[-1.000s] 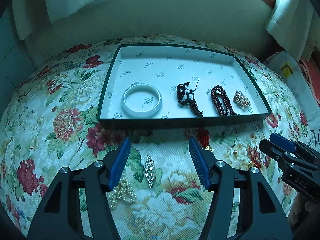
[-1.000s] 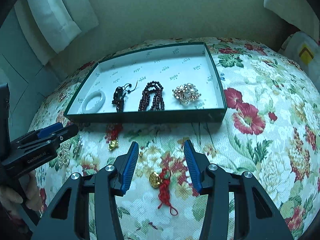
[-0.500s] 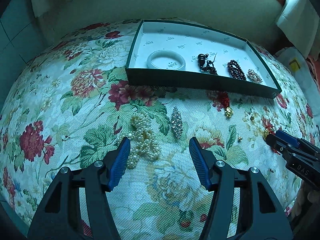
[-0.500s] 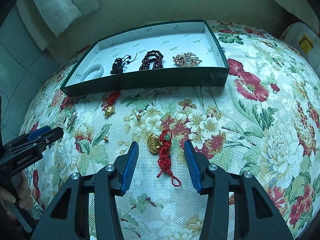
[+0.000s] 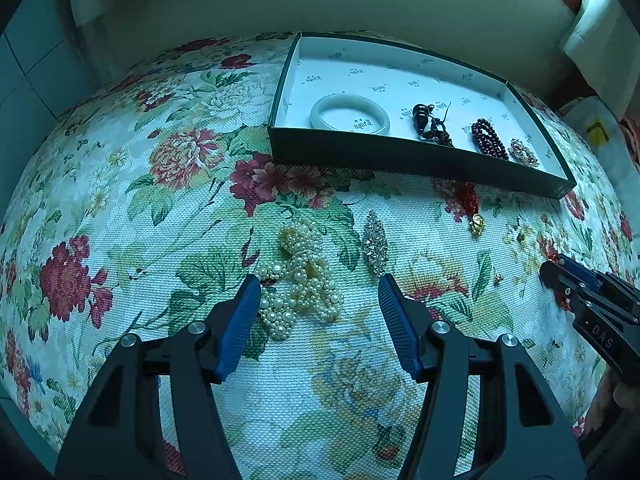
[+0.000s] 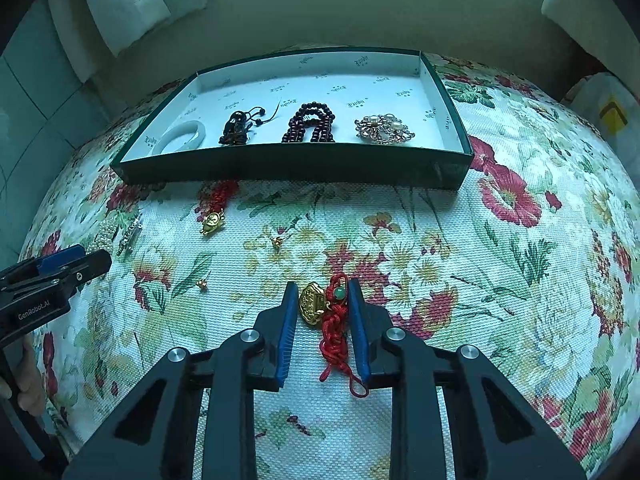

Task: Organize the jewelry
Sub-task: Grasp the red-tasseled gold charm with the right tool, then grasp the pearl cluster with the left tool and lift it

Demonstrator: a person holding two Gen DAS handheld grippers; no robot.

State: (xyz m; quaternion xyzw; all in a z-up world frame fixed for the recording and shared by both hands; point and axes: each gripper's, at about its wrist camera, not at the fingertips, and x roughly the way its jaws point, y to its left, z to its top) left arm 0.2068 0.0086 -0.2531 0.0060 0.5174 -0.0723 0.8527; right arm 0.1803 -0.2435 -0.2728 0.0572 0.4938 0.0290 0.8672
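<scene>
**Fingers closing around the gold charm, pearls framed on the other side**

Pendant [image 6: 323,316], a gold charm on a red knotted cord with a green bead, lies between the 2 blue pads of my right gripper [image 6: 320,286]. The pads stand close on either side of it, narrowed to about its width; I cannot tell whether they already press it. Its red tail trails back along the right pad.

My left gripper [image 5: 318,282] is spread wide. The pearl necklace [image 5: 298,276], heaped on the floral cloth [image 5: 120,184], sits just ahead of the tips, nearer the left finger [image 5: 240,320] and touching neither pad that I can see.

Taking the green tray [image 6: 296,168] as landmark: both pieces lie on the cloth in front of its near wall, well apart from it. A rhinestone brooch [image 5: 375,244] lies just beside the pearls, and a second red-corded gold charm [image 6: 214,216] rests close below the tray wall. Inside the tray, in 1 row, are a white bangle [image 5: 349,114], a dark corded bracelet [image 5: 430,124], a garnet bead strand [image 5: 488,142] and a pearl-and-gold brooch [image 6: 385,128].
</scene>
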